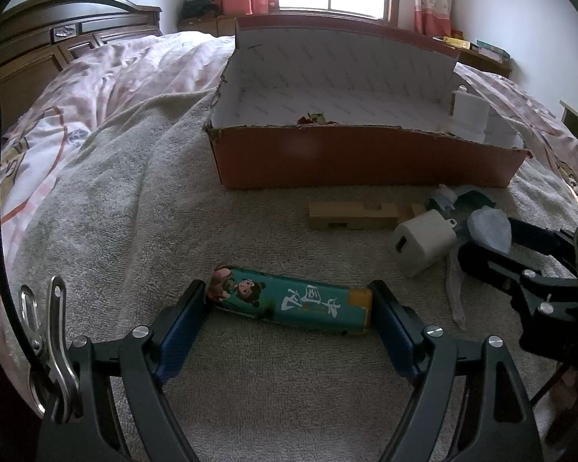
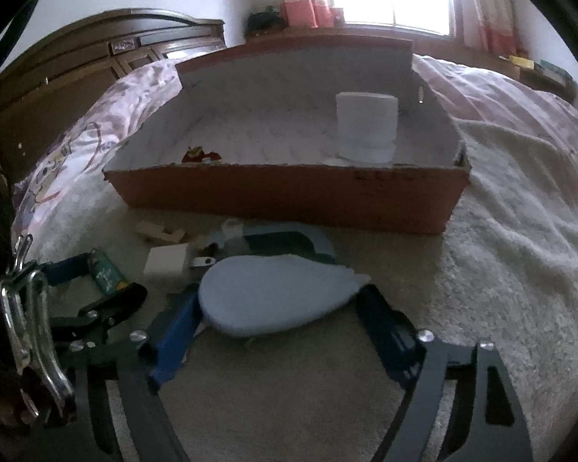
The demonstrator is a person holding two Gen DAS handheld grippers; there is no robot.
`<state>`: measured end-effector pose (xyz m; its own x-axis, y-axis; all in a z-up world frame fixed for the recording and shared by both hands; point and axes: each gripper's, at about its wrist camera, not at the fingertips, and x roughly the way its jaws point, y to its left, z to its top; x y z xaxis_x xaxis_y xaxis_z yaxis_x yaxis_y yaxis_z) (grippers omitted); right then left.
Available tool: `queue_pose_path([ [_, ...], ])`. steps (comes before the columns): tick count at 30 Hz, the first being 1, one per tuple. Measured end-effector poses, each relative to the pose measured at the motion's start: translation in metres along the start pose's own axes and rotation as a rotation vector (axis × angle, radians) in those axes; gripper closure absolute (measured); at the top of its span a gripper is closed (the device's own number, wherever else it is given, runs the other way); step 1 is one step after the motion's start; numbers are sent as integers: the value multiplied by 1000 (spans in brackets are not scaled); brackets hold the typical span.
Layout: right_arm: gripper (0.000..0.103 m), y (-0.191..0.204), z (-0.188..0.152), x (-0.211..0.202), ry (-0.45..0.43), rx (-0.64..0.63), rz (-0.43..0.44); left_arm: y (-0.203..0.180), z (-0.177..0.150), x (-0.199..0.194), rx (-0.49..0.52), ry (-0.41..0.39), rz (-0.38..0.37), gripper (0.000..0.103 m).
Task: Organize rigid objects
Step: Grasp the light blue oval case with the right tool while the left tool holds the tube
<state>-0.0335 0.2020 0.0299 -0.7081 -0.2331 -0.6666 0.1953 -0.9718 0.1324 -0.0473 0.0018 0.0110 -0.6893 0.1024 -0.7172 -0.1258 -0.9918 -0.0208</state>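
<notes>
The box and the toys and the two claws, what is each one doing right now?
Orange cardboard box: open, standing on the towel.
Teal cartoon-printed tube: lying flat, clamped end to end by the left claw.
Pale blue teardrop-shaped pad: gripped by the right claw.
White cube charger: loose on the towel.
Notched wooden block: lying flat.

The cardboard box (image 1: 366,161) is the landmark. Its near wall stands as a low barrier; above it the top is open. Inside, a white block (image 2: 366,127) fills the right end and a small red item (image 2: 201,155) lies near the left front, with bare floor between. Just before the box, a wooden piece (image 1: 352,215), a white charger (image 1: 422,244) and a pale blue object (image 2: 273,300) crowd the towel (image 1: 115,192); left of the box the towel lies free
</notes>
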Motion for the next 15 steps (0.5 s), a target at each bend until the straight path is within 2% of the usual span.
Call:
queue_pose_path([
  [15, 20, -8, -6, -4, -39, 43, 46, -1, 0, 1, 3, -9, 9, 18],
])
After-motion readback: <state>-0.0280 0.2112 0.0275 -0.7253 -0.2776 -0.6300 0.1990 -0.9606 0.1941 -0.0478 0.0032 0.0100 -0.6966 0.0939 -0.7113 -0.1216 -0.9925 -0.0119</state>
